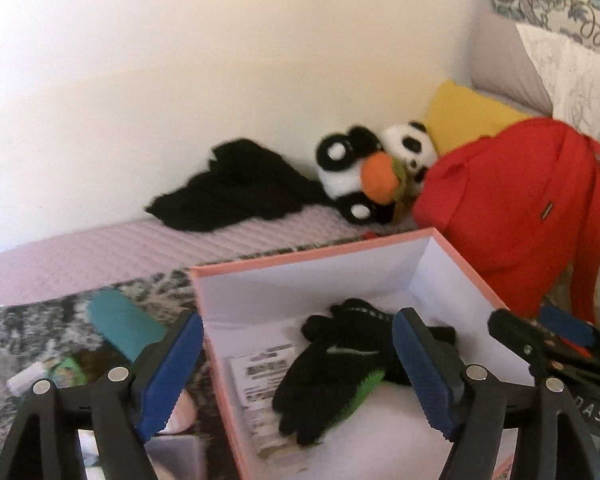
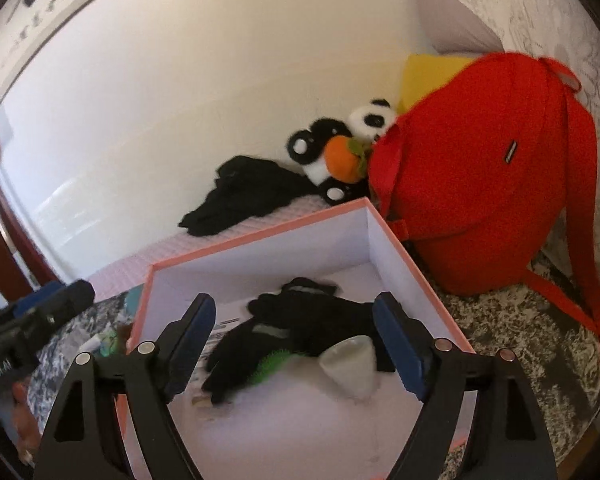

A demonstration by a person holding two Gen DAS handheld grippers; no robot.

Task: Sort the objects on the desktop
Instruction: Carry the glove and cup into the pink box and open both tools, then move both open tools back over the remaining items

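A pink box point(image 1: 312, 258) with white inner walls stands open on the patterned surface. Inside it lie black gloves point(image 1: 340, 360) with green trim and a printed white card point(image 1: 260, 372). My left gripper point(image 1: 298, 320) hangs open over the box's left part, its left finger outside the wall, with nothing pinched. In the right wrist view my right gripper point(image 2: 296, 300) is open above the same box point(image 2: 256, 234) and gloves point(image 2: 300, 328). A blurred, translucent white cup point(image 2: 350, 364) sits low between the fingers, close to the right one, with no pad pressing on it.
A red backpack point(image 2: 480, 176) leans just right of the box. Behind it are a panda plush point(image 1: 364, 172) with an orange ball, a black cloth point(image 1: 232, 184) and a yellow cushion point(image 1: 460, 116) by the wall. A teal object point(image 1: 124, 324) and small clutter lie left of the box.
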